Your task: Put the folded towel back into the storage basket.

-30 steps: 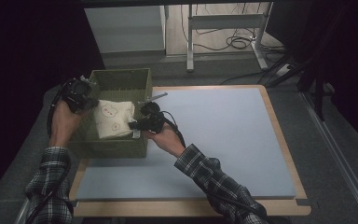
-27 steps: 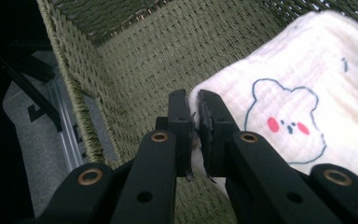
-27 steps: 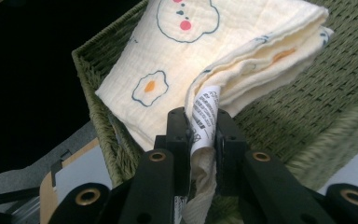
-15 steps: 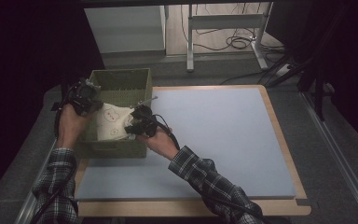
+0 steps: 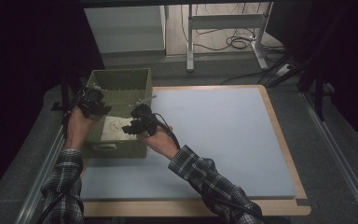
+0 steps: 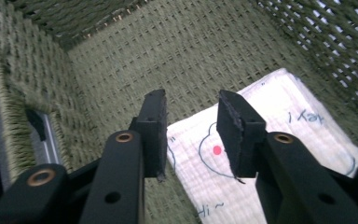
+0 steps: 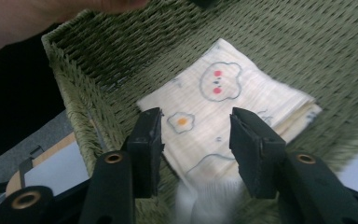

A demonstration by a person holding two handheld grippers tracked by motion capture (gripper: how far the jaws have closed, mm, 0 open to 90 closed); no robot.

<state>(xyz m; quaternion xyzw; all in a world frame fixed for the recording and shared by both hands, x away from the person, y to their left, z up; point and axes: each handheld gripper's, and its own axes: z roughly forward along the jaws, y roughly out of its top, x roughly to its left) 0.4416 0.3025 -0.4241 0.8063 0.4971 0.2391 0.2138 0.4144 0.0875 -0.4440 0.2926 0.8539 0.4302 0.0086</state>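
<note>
A green woven basket [image 5: 121, 74] stands at the left of the table. Flat on its bottom lies a folded cream cloth [image 5: 113, 127] printed with a bear and a fried egg. My left gripper [image 5: 95, 105] hangs over the basket's left side and my right gripper [image 5: 133, 123] over its right wall. The left gripper [image 6: 191, 121] has just been opening; the cloth [image 6: 270, 107] lies below its jaws, untouched. The right gripper [image 7: 196, 135] has also just been opening, and the cloth [image 7: 219, 93] rests past its pads, not pinched.
A blue mat [image 5: 214, 135] covers the wood-edged table to the right of the basket. The basket's walls [image 6: 121, 56] stand close around both grippers. The other hand [image 7: 23, 23] shows in the right gripper view. A desk frame and cables [image 5: 233, 42] lie on the floor behind.
The cloth, held up over the basket by both grippers a second ago, now lies on the basket's bottom. Both pairs of jaws have opened and let it go; the left hand sank.
</note>
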